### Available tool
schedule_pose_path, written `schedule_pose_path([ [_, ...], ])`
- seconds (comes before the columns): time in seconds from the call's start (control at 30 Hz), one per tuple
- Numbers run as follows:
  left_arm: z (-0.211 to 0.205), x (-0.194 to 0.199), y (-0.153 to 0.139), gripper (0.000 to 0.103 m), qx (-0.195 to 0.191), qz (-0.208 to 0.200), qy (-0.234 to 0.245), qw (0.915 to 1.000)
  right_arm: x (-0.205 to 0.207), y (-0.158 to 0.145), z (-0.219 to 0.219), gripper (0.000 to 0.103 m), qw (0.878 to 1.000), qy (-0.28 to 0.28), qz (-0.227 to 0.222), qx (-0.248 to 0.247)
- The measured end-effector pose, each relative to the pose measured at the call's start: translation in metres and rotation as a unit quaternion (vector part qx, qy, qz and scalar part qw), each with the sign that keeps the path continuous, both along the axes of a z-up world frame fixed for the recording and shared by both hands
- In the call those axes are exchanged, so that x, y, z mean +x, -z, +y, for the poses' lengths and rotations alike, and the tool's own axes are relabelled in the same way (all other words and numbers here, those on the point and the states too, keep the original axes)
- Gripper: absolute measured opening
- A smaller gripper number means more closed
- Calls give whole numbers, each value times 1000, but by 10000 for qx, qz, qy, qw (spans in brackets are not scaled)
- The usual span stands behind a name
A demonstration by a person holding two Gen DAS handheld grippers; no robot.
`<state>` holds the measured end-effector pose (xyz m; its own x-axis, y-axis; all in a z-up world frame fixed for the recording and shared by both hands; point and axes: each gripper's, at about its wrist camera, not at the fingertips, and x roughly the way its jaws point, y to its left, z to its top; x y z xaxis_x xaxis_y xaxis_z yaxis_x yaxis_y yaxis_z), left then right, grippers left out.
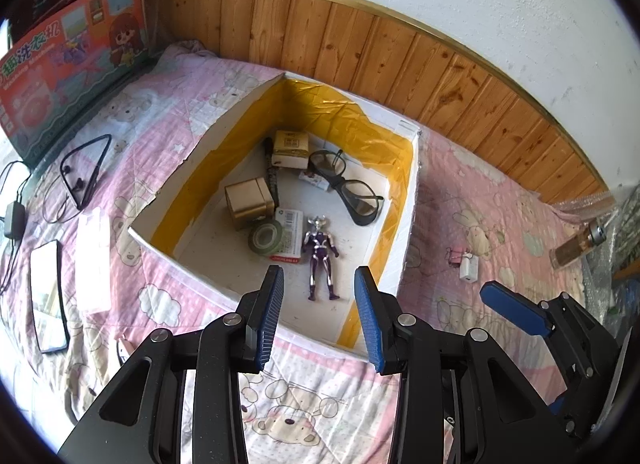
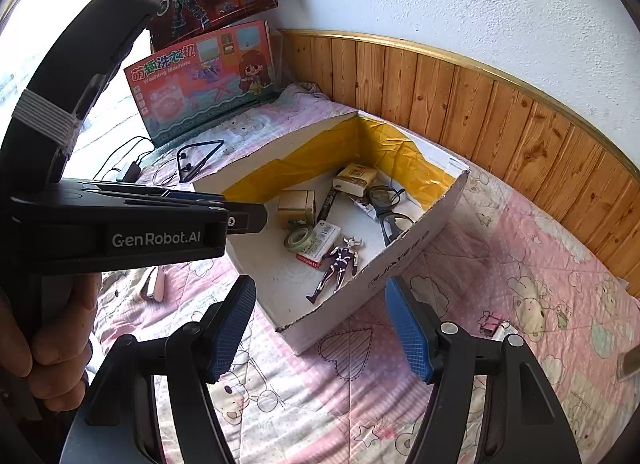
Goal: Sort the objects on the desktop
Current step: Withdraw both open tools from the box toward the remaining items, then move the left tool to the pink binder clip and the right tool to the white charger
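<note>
Left tool (image 1: 318,284) gapes empty above the box (image 1: 408,199); figure (image 1: 320,256) lies inside, directly ahead, long axis along the fingers. Right tool (image 2: 320,304), also wide and empty, hangs farther off.

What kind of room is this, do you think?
Probably a child's bedroom or playroom at home. The surface is covered with a pink cartoon quilt, boxed toys lean against a wall with wood panelling, and an open box holds a toy figure and other small items.

In the box (image 1: 404,223) on the quilt (image 1: 180,111), the figure (image 1: 320,256) lies right of the tape roll (image 1: 266,238).
</note>
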<state>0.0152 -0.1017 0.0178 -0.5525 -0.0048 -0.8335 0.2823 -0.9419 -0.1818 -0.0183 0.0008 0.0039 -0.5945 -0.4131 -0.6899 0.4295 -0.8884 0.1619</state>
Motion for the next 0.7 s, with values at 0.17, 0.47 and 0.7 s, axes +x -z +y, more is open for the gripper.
schedule_pose_path([
  [0.17, 8, -3, 1, 39, -82, 21, 28, 10000, 7, -1, 9, 68, 10000, 15, 61, -39],
  [0.47, 25, -11, 6, 39, -138, 53, 140, 9998, 13, 1, 29, 68, 9997, 68, 184, -161],
  [0.7, 45, -20, 7, 39, -130, 200, 349, 9991, 8, 11, 62, 68, 9978, 302, 2, -587],
])
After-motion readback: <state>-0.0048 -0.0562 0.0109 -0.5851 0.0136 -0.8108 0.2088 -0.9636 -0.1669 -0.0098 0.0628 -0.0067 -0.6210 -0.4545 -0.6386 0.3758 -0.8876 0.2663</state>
